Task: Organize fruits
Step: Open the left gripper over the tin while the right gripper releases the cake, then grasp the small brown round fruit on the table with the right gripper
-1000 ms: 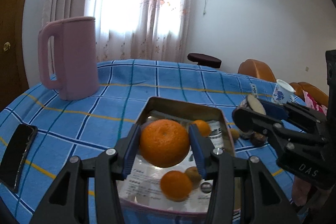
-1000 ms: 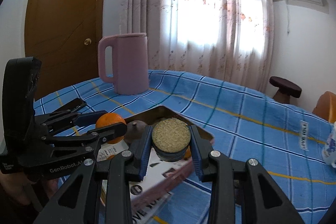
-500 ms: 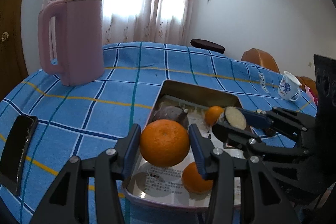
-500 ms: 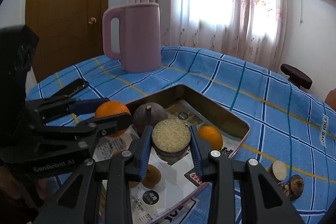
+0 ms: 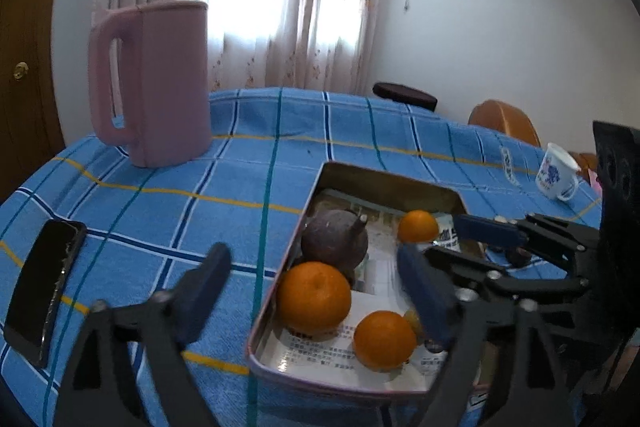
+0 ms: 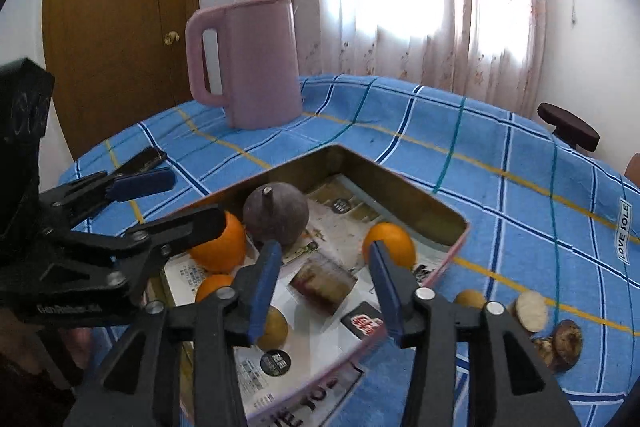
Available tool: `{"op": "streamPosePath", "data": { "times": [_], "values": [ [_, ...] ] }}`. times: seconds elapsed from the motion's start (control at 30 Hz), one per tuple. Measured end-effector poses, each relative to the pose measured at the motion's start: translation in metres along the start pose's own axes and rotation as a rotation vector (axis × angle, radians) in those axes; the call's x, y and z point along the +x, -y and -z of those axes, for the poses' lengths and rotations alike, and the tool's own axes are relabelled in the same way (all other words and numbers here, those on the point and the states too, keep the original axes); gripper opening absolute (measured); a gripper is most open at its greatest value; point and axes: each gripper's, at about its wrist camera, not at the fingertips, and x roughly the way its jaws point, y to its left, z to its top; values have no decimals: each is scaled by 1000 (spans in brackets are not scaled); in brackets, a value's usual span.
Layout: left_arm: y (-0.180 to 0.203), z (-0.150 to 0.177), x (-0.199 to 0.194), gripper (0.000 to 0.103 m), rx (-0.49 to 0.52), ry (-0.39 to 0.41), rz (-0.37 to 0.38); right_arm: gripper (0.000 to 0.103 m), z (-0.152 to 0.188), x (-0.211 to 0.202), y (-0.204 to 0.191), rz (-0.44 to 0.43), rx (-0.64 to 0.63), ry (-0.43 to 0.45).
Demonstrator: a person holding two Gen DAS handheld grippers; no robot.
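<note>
While both of my grippers hang spread wide and empty, the left gripper [image 5: 316, 291] frames a large orange [image 5: 314, 297] at lower centre, and the right gripper [image 6: 322, 281] frames a cut fruit piece [image 6: 323, 282], both inside the tin tray [image 6: 400, 183].

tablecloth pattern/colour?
The tablecloth is blue plaid, with white, dark blue, teal and yellow lines. It shows best in the right wrist view.

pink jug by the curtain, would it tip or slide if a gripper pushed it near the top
The pink jug stands tall on a fairly narrow base, so a high push would probably tip it. It sits on the loose checked tablecloth, which may bunch rather than let it slide. Whether it is full cannot be told.
</note>
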Motion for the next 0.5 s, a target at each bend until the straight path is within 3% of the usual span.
{"op": "streamPosePath", "data": {
  "times": [0.27,0.5],
  "values": [
    [9,-5,-20,103,-16,107,-5,51,8,-46,59,222,2,21],
    [17,-5,-7,103,-1,80,-21,51,9,-22,71,233,-9,-58]
  ]
}}
